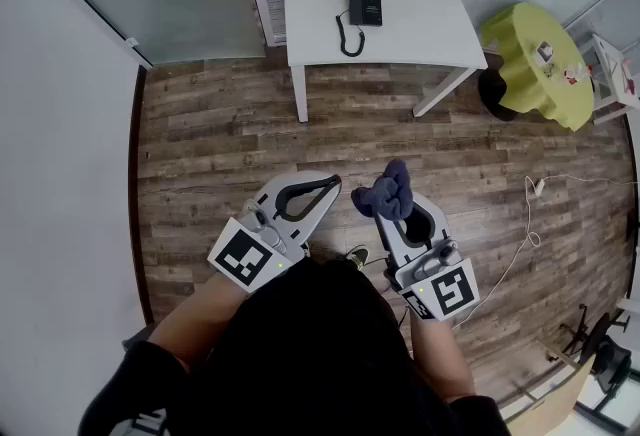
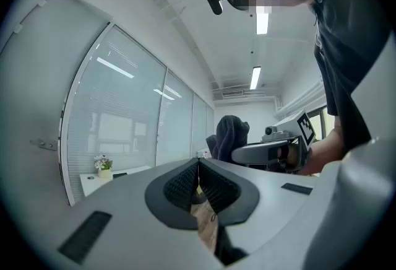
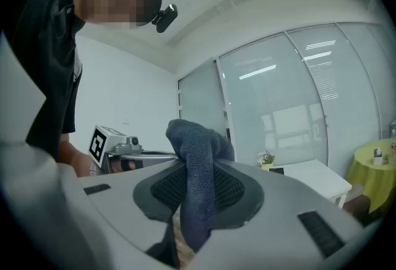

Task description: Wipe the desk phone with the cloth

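The cloth [image 1: 388, 190], judged soft and limp, was pinched mid-fold by the right hand-held gripper [image 1: 378, 211]; the left hand-held gripper [image 1: 333, 184] was closed, empty.

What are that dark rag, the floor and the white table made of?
The cloth looks like soft knitted or terry fabric, dark blue-grey and matte: a fine looped texture shows and it folds limply. The floor shows brown planks with grain and seams; solid wood or laminate, I cannot tell. The table is smooth, plain white, probably painted or laminated board.
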The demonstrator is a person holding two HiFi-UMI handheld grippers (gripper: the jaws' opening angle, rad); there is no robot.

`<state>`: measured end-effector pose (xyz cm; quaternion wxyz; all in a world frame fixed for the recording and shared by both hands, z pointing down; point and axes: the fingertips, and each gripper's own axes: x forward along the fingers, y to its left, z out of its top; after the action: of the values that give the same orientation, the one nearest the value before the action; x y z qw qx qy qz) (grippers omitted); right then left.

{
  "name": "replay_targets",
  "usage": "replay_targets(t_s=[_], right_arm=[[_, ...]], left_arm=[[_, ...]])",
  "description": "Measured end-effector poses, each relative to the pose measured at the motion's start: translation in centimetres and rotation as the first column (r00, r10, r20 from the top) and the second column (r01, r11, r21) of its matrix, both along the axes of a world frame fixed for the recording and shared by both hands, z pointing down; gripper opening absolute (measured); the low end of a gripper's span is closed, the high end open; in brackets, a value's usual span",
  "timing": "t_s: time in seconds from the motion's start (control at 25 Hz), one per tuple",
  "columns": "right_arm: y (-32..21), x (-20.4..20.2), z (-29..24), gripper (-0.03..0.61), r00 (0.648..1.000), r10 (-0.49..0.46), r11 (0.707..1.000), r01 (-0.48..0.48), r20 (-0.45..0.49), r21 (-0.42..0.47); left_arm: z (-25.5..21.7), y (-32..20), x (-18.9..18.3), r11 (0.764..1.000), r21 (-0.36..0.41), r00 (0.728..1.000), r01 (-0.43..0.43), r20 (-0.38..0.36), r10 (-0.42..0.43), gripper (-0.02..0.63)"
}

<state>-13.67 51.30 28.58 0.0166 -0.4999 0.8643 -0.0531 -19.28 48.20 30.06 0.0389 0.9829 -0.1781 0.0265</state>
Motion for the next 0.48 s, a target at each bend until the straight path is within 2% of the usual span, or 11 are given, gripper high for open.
replay_targets(t_s=[0.24, 0.48], right_arm=[[-0.7, -1.3, 0.1, 0.1, 1.0, 0.011, 1.0, -0.011, -0.014, 0.001], [-1.1, -1.9, 0.3, 0.1, 1.0, 0.029, 1.0, -0.029, -0.013, -0.005]], left_arm=[[0.2, -0.5, -1.1, 1.0, 0.019, 1.0, -0.014, -0.014, 0.015, 0.009], [0.1, -1.1, -1.8, 1.0, -0.007, 0.999, -0.019, -0.042, 0.018, 0.009]])
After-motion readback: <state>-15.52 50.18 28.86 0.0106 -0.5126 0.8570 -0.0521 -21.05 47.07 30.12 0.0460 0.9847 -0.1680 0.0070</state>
